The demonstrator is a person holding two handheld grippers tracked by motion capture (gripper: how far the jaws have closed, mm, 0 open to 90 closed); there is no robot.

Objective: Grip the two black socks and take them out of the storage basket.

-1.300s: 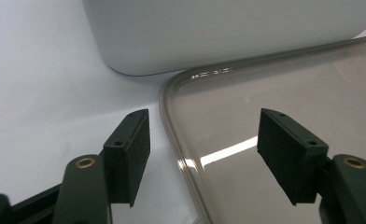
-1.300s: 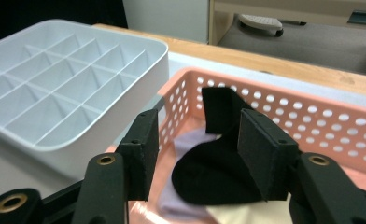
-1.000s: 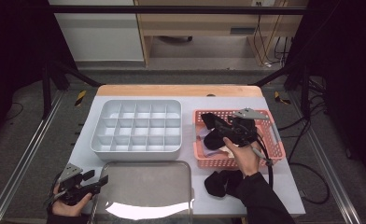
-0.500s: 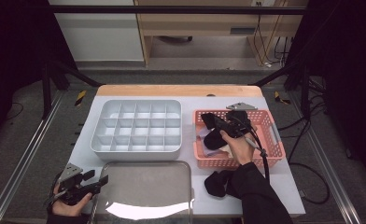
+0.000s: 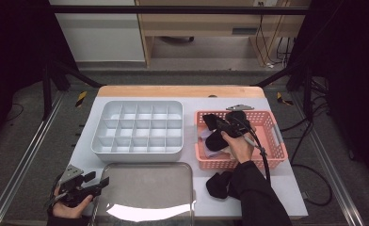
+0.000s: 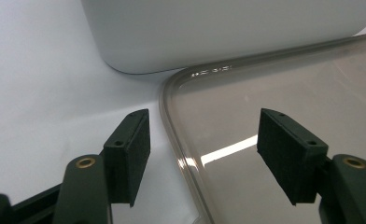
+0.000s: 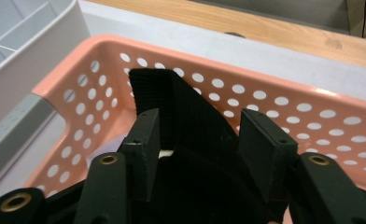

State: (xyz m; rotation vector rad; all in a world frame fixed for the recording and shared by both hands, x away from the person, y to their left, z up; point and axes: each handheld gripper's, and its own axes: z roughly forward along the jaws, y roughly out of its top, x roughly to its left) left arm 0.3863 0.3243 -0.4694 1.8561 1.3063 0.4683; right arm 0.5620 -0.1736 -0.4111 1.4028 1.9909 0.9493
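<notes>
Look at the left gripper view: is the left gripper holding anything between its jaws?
No. The left gripper has its jaws wide apart with nothing between them, poised over the rounded corner of the metal tray beside the white compartment box.

High view overlooks the table (image 5: 286, 188); gripper views sit close above it.

— What stands behind the white-topped table (image 5: 295, 188) with the pale wooden strip along its far edge?

— A light wooden cabinet (image 5: 206, 28) on legs, with black cables (image 5: 272, 35) hanging at its right, and a white panel (image 5: 98, 40) to its left.

— And the floor?

— Grey floor (image 5: 27, 141), dim at the sides. Metal rails (image 5: 18, 174) run along both flanks of the table, black frame struts (image 5: 60, 70) slant down to them, and a black bar (image 5: 182, 9) crosses overhead. Light glares on the table's near side.
</notes>
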